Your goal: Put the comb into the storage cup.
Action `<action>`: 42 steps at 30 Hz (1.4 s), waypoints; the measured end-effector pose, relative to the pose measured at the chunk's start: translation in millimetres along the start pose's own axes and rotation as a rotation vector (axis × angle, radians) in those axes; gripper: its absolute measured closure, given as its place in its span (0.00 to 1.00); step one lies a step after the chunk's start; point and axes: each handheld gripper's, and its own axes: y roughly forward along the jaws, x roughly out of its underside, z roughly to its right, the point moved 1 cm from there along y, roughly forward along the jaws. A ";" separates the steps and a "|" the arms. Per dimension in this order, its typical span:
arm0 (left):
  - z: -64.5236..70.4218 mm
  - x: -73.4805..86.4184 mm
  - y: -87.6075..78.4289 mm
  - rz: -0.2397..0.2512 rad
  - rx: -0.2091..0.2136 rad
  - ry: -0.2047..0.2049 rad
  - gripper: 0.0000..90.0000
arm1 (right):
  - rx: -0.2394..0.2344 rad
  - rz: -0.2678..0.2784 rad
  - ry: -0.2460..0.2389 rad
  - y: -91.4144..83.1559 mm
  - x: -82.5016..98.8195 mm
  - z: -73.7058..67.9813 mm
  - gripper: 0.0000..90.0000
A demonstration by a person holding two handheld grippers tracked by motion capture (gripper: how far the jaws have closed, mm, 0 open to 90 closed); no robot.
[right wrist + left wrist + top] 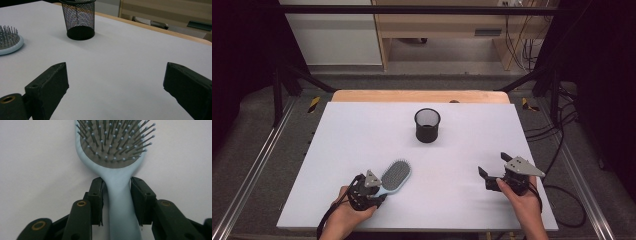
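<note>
A light blue hairbrush [397, 175] lies bristles up on the white table near the front left, and its head [10, 41] also shows in the right gripper view. My left gripper [379, 192] is at its handle. In the left gripper view the hairbrush [117, 152] runs straight ahead, and the left gripper [116, 183] has both black pads pressed against the handle's neck. My right gripper [493, 164] rests at the front right, and the right gripper [115, 75] stands wide open over bare table.
A black wire-mesh cup [427, 126] stands upright in the middle of the table toward the back, seen again as the mesh cup [80, 20] beyond the right gripper. The white table top [362, 130] ends in a wooden strip at the far edge.
</note>
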 end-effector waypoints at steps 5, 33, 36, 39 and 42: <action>1.6 -0.5 0.0 0.000 -0.003 0.029 0.77 | -0.004 -0.002 0.001 0.0 0.1 -0.4 0.07; -47.2 -28.2 5.3 0.336 0.016 -0.035 0.77 | -0.045 0.057 0.091 2.0 -8.3 -18.6 0.07; -49.9 -27.0 4.7 0.366 0.027 -0.053 0.77 | -0.076 0.068 0.120 5.8 -10.9 -27.2 0.07; -48.1 -26.7 2.8 0.390 0.028 -0.052 0.77 | -0.104 0.074 0.147 9.0 -13.8 -35.7 0.08; -45.1 -27.0 1.1 0.414 0.039 -0.047 0.77 | -0.179 0.075 0.226 10.1 -19.4 -44.8 0.09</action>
